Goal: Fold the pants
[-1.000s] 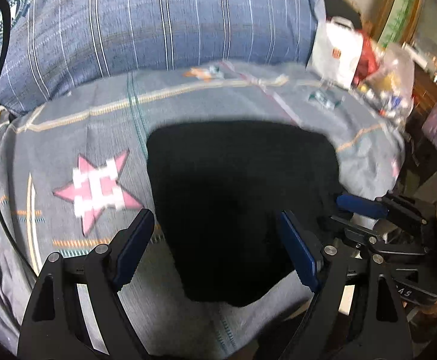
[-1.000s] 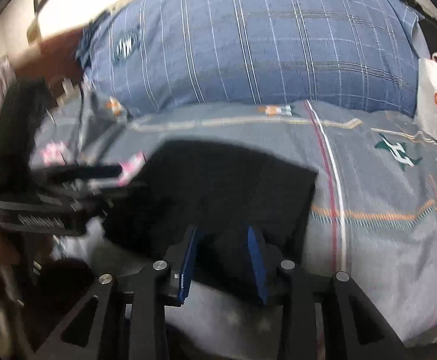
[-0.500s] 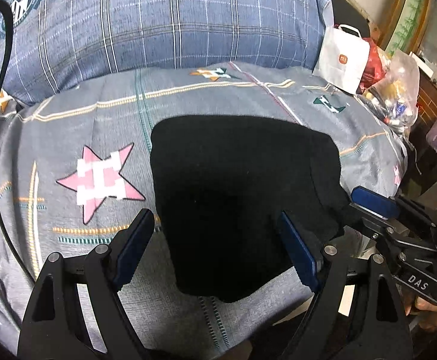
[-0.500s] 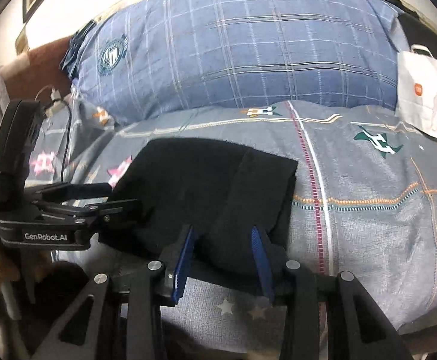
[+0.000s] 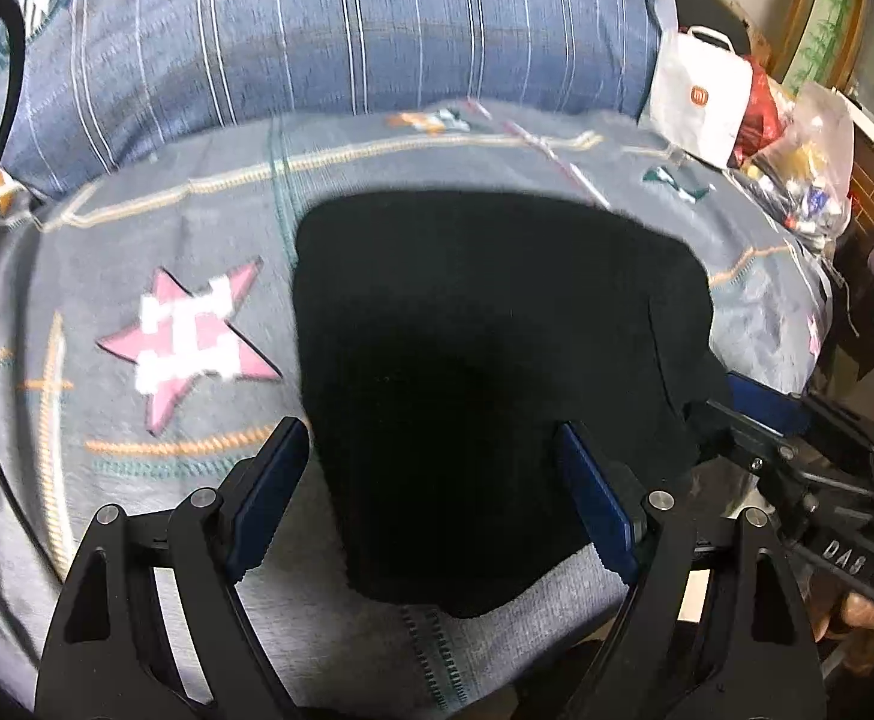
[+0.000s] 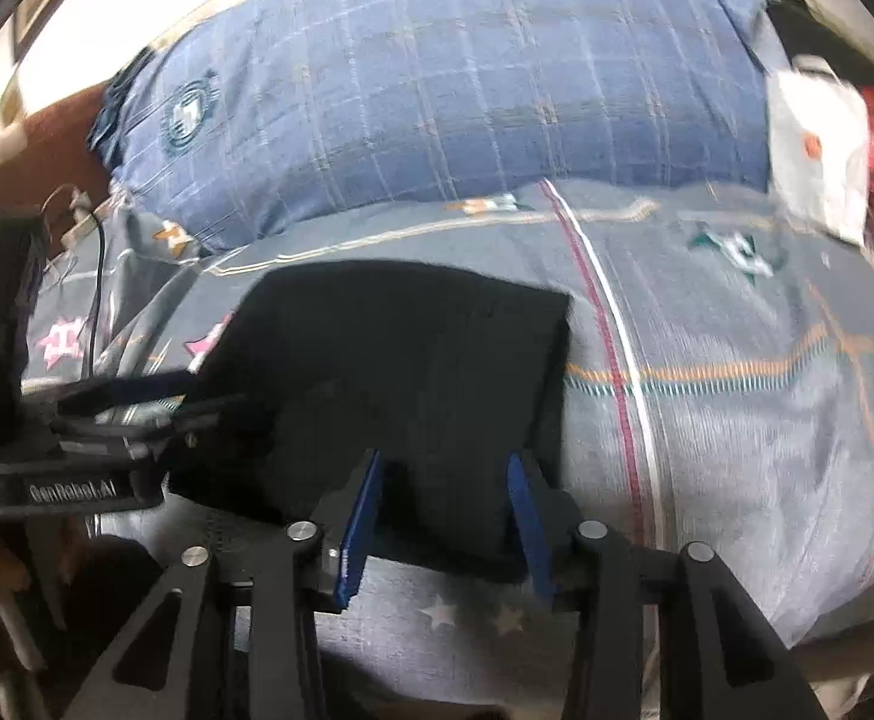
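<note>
The black pants (image 5: pixel 484 372) are lying folded on the patterned bedspread (image 5: pixel 155 240). The right gripper (image 6: pixel 445 516) is now spreading its jaws wider than before (previously narrow over the near edge); the left gripper (image 5: pixel 431 480) is remaining wide open, holding nothing.

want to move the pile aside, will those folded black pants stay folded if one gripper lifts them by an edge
Probably not. The black pants are soft cloth lying in loose layers on the bedspread, so a lifted edge would likely droop and unfold. They look light and should not roll. Sliding them may drag on the woven bedspread and bunch up.
</note>
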